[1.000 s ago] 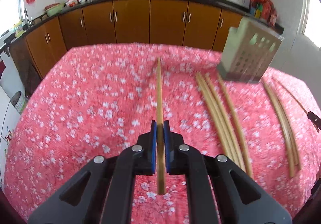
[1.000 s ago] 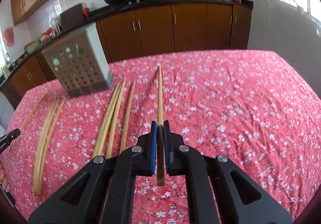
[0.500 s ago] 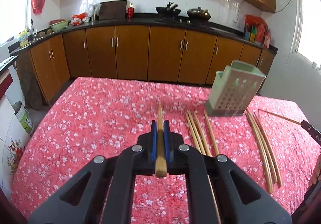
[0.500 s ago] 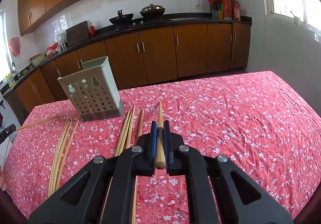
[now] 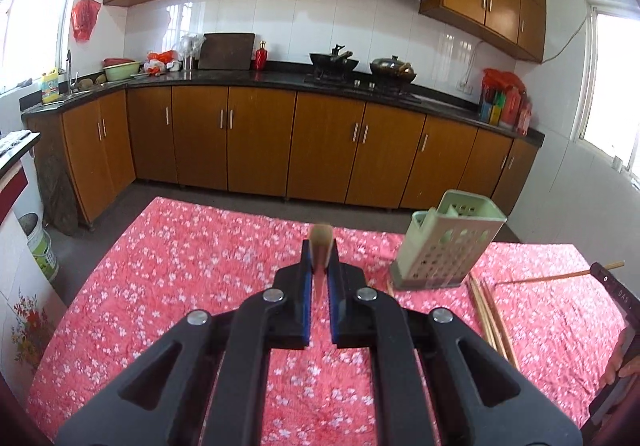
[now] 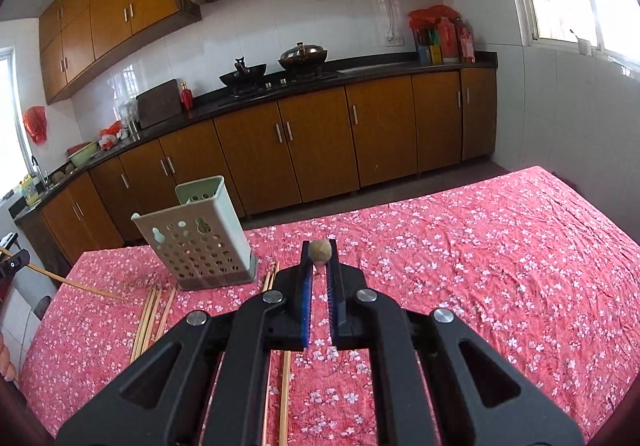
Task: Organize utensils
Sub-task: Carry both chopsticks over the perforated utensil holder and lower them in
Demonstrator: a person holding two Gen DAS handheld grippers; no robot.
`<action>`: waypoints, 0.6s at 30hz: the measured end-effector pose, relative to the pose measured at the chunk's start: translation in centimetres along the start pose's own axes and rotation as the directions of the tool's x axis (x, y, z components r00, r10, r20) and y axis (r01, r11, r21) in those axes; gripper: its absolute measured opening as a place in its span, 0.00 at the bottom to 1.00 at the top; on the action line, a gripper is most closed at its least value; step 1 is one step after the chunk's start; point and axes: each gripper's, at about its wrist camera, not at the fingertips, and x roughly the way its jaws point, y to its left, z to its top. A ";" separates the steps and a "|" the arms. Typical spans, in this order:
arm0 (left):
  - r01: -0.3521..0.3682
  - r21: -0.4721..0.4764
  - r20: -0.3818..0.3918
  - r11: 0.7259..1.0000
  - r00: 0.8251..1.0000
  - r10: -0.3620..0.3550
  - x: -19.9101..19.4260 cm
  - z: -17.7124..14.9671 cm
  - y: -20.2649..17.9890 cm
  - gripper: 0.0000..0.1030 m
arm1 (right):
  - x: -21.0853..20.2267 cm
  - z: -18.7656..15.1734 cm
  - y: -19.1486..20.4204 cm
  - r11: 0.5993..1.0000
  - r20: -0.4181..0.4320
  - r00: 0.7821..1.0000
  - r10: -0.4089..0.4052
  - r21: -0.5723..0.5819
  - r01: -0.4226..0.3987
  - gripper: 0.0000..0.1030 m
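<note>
Left wrist view: left gripper (image 5: 320, 258) clamps a chopstick (image 5: 320, 242) above the red tablecloth (image 5: 180, 270); the green holder (image 5: 444, 246) stands right. Right wrist view: holder left, right gripper (image 6: 319, 258) pinching another chopstick (image 6: 319, 249).

Left claw (image 5: 320, 250), right claw (image 6: 319, 251): both clamped.

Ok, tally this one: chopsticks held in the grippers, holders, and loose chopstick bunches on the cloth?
Held chopsticks: 2, one each in left gripper and right gripper
Green holder: 1
Loose chopstick bunches: 2
Total: 5
</note>
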 end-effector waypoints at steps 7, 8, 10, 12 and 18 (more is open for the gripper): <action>0.003 0.021 0.032 1.000 0.999 -0.004 -0.4 1.4 -0.8 0.08 | -0.2 1.3 0.3 1.000 0.028 1.000 0.006 -0.004 -0.006 0.07; 0.001 0.024 0.038 1.000 0.999 -0.002 -0.4 1.7 -0.9 0.08 | -0.3 1.8 0.6 1.000 0.039 0.999 0.008 -0.009 -0.007 0.07; 0.006 0.015 0.054 1.000 0.999 -0.007 -0.6 2.7 -1.2 0.08 | -0.7 3.4 1.1 1.000 0.074 0.997 0.022 -0.013 -0.021 0.07; 0.024 -0.004 0.074 1.000 0.997 -0.024 -0.9 3.9 -1.5 0.08 | -1.3 5.1 1.7 0.999 0.117 0.992 0.045 -0.008 -0.044 0.07; 0.069 -0.037 0.190 0.997 0.980 -0.061 -1.5 9.1 -4.0 0.08 | -2.9 10.2 4.2 0.992 0.261 0.958 0.116 0.017 -0.125 0.07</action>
